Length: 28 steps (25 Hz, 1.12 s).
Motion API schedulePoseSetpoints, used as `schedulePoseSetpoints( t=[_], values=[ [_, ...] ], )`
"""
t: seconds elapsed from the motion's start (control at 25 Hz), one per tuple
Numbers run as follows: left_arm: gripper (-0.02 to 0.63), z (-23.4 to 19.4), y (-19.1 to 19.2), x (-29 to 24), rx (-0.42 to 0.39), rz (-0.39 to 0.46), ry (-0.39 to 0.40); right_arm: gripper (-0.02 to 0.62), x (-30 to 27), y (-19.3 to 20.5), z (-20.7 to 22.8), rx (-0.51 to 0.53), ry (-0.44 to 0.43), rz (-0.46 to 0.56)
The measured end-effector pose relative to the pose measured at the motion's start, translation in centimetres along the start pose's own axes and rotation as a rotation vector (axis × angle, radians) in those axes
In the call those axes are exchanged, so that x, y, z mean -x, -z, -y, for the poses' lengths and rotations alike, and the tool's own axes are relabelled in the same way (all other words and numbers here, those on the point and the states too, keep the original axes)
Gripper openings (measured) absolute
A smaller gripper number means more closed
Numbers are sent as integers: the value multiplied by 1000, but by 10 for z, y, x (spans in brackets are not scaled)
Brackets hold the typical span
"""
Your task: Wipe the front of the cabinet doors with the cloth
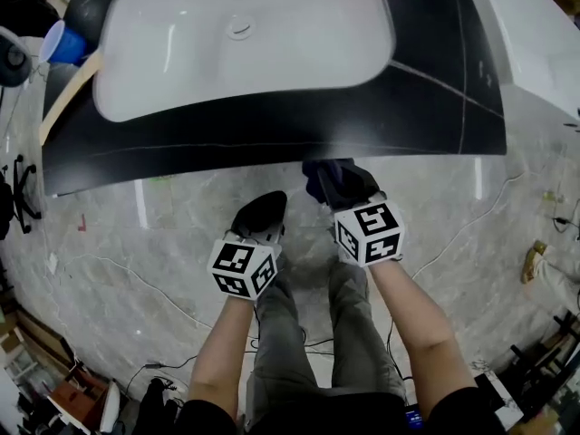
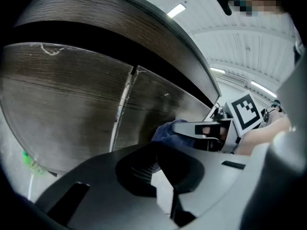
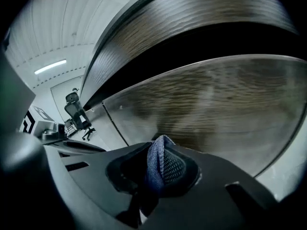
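Observation:
The dark wood cabinet doors (image 2: 67, 104) fill the left gripper view, with a vertical seam (image 2: 123, 102) between two of them; in the right gripper view one door (image 3: 220, 104) stands close ahead. My right gripper (image 3: 156, 172) is shut on a dark blue cloth (image 3: 163, 163), which bulges out between its jaws close to the door. From the head view, the cloth (image 1: 332, 179) sits just under the counter edge in the right gripper (image 1: 341, 190). My left gripper (image 1: 261, 214) hangs lower left of it, jaws together and holding nothing (image 2: 156, 170). The cloth (image 2: 168, 131) also shows past it.
A white sink basin (image 1: 245, 43) sits in a black countertop (image 1: 272, 127) above the doors. A blue cup (image 1: 63, 42) and a wooden plank (image 1: 68, 93) lie at the counter's left end. An office chair (image 1: 18, 193) and cables (image 1: 118, 272) are on the marble floor.

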<state>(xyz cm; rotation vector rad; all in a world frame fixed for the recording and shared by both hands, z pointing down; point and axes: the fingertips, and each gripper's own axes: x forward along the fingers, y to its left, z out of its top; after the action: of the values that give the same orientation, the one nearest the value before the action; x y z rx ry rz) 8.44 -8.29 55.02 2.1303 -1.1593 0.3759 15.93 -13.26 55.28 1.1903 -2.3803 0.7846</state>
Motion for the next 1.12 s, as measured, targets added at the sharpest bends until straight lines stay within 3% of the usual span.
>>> schedulePoseSetpoints(
  t=[0.8,1.12],
  values=[
    [8,108,3,-76,-51,-22,110,52,86,17,129,-66,153,41],
    [8,107,12,-73,-39,-22,99,52,93,27,118,-72,130,40]
  ],
)
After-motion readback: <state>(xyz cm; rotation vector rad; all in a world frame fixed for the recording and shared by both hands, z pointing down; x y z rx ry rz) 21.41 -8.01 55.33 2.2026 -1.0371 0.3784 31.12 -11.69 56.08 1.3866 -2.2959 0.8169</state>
